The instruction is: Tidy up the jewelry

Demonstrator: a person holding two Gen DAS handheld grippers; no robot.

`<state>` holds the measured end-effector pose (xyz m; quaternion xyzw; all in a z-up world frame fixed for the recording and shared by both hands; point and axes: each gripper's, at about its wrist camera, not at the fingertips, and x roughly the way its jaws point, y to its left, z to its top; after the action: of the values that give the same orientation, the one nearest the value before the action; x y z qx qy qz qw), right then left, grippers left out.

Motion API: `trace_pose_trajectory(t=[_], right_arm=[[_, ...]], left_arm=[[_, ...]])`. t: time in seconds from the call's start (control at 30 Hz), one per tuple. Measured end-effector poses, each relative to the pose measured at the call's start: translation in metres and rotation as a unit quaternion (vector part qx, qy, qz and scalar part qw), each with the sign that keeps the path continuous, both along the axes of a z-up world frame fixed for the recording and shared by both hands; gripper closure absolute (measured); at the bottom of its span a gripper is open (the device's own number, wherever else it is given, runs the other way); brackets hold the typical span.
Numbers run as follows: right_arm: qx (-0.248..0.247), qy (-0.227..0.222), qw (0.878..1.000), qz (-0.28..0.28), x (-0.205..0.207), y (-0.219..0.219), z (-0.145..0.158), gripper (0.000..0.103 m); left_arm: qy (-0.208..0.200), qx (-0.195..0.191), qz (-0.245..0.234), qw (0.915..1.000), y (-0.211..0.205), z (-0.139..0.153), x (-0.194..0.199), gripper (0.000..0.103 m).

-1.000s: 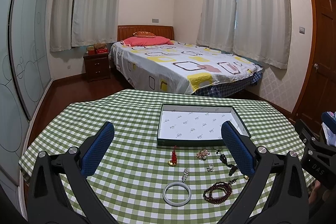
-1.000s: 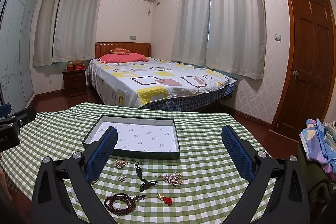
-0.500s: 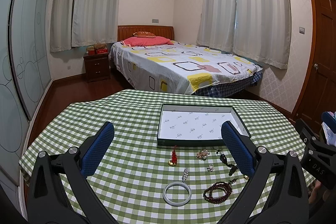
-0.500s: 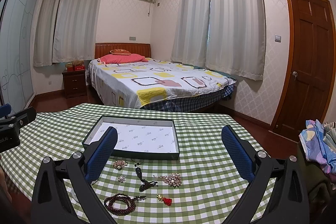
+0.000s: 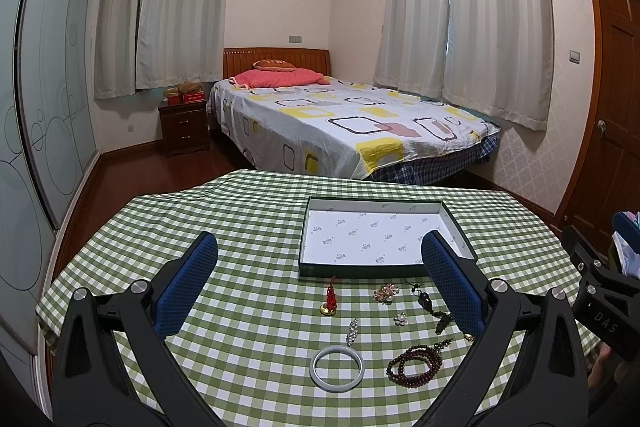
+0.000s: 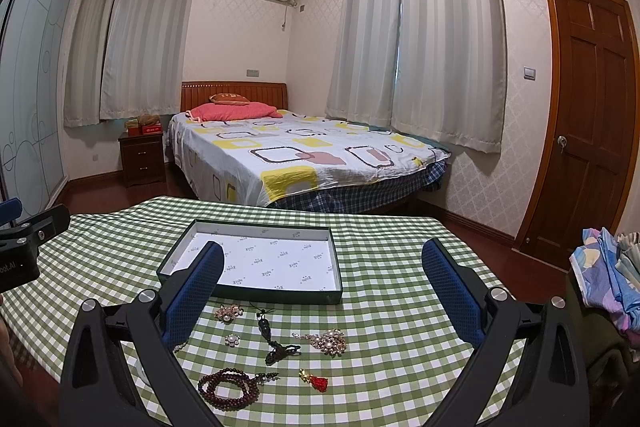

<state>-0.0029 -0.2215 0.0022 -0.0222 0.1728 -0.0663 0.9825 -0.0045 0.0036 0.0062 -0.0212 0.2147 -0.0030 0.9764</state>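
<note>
Both the left gripper [image 5: 320, 281] and the right gripper [image 6: 322, 285] hovered with jaws spread wide, holding nothing. Below them, near the table's [image 5: 240, 211] front edge, lay a pale bangle [image 5: 338, 367], dark bead bracelet [image 6: 229, 388], brooches [image 6: 229, 311] and red tassel charms [image 5: 330, 301]. Just behind sat an open tray [image 6: 256, 301]. A bed [image 6: 304, 155] stood beyond.

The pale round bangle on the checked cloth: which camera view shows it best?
The left wrist view: the pale round bangle lies whole and unobstructed on the green checked tablecloth. In the right wrist view, only a small pale sliver shows behind the right hand-held gripper, whose left finger hides the rest.
</note>
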Motion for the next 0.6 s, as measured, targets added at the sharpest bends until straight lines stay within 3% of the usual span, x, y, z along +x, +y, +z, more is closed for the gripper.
trace_pose_trajectory(t=[0.6], right_arm=[[-0.001,-0.002,1.0,-0.001,-0.0005,-0.0001,0.0002,0.007]], left_arm=[[0.0,0.0,0.0,1.0,-0.0005,0.0004,0.0,0.004]])
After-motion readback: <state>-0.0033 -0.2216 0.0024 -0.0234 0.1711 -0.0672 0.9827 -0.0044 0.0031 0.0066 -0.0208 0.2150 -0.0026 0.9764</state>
